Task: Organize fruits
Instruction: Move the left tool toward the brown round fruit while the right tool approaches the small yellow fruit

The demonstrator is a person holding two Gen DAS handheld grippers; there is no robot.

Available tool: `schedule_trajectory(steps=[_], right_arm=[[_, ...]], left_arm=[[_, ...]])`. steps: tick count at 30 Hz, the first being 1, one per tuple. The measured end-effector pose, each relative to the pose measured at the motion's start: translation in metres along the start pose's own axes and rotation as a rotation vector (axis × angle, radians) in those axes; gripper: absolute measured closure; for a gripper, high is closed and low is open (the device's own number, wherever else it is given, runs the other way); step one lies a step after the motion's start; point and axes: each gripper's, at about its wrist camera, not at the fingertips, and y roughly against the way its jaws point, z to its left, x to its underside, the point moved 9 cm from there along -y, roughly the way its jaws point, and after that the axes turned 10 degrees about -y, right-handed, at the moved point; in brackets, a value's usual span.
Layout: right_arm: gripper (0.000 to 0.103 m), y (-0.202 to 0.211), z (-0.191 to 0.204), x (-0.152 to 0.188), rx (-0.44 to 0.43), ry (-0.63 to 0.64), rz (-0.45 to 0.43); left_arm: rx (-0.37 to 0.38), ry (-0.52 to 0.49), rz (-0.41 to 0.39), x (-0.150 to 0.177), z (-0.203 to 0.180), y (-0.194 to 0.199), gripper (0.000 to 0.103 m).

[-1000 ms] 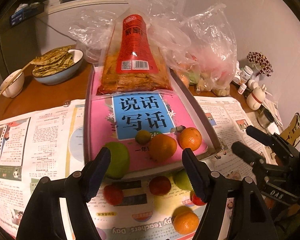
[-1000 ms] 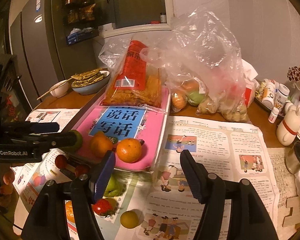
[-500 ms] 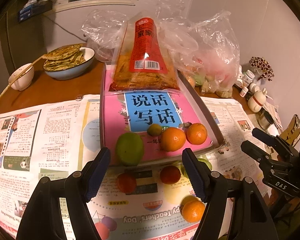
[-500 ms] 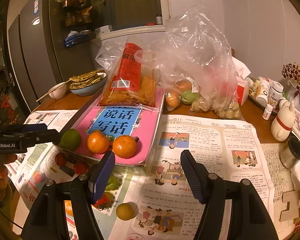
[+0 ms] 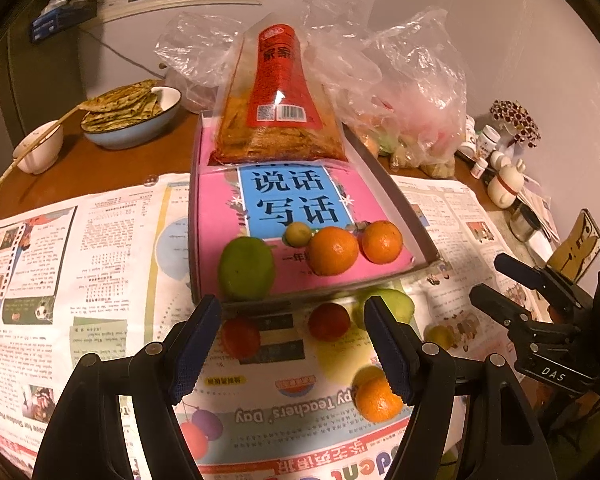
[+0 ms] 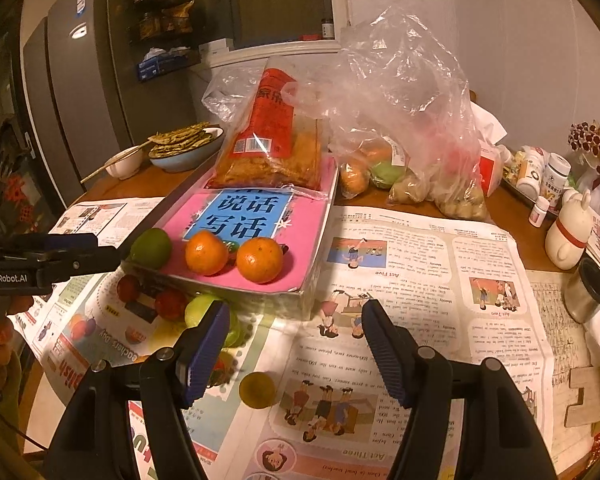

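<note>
A shallow tray lined with a pink book holds a green fruit, two oranges and a small yellow-green fruit. On the newspaper in front of it lie two red fruits, a green one and an orange. My left gripper hovers open above these loose fruits and holds nothing. My right gripper is open too, empty, near a small yellow fruit on the paper in front of the tray.
A red snack packet lies at the tray's far end, with plastic bags of produce beside it. A blue bowl of flatbread and a white bowl stand at the back left. Bottles, a figurine and a metal cup crowd the right edge.
My left gripper has drawn back and to the left, so the tray and fruit sit farther off and more to the right in its view. The right gripper has barely moved. Neither jaw width changed.
</note>
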Motion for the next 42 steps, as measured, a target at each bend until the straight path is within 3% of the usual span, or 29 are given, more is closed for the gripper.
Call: schedule_trajectory(steps=[42], right_arm=[[0.035, -0.003, 0.006, 0.051, 0.015, 0.041, 0.091]], left_arm=[[0.064, -0.121, 0.088, 0.049, -0.048, -0.005, 0.028]])
